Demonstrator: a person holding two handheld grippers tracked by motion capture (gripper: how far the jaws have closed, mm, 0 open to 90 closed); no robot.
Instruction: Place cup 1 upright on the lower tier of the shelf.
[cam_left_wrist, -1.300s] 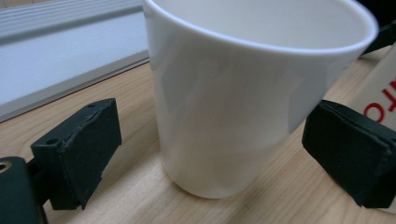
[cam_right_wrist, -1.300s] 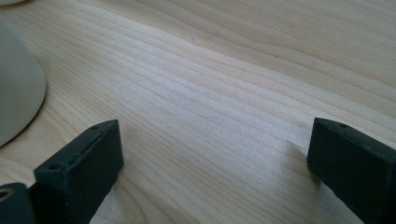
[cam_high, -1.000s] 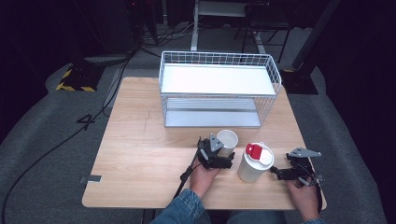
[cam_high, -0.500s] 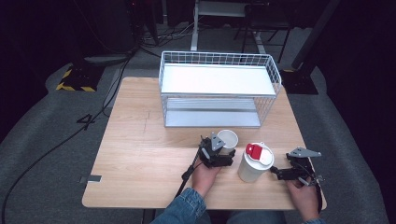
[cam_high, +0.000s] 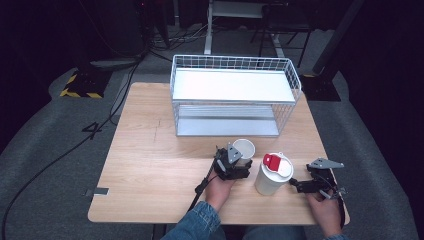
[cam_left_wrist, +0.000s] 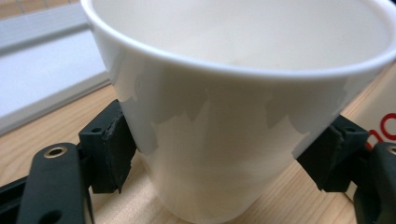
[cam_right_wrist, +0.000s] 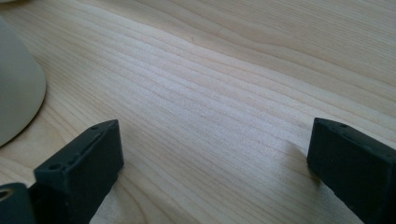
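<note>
A white cup (cam_high: 244, 147) stands upright on the wooden table (cam_high: 150, 160), just in front of the wire basket. My left gripper (cam_high: 235, 162) has just closed its jaws on it. In the left gripper view both black pads (cam_left_wrist: 114, 149) press the cup (cam_left_wrist: 243, 116) on its lower sides. To the right stands a white tumbler with a red lid (cam_high: 272, 174). My right gripper (cam_high: 300, 185) lies low on the table to the right of it, open. In the right gripper view the gripper (cam_right_wrist: 210, 158) holds only bare wood between its jaws, with the tumbler's base (cam_right_wrist: 14, 98) at the left edge.
A white wire basket (cam_high: 235, 95) with two shelves stands at the back middle of the table. Bare wood stretches over the table's left half. A cable (cam_high: 200, 187) trails from the left gripper toward the front edge. Dark floor surrounds the table.
Both hands, the cup and the tumbler stay where they were. The left gripper's jaws look drawn in closer against the cup.
</note>
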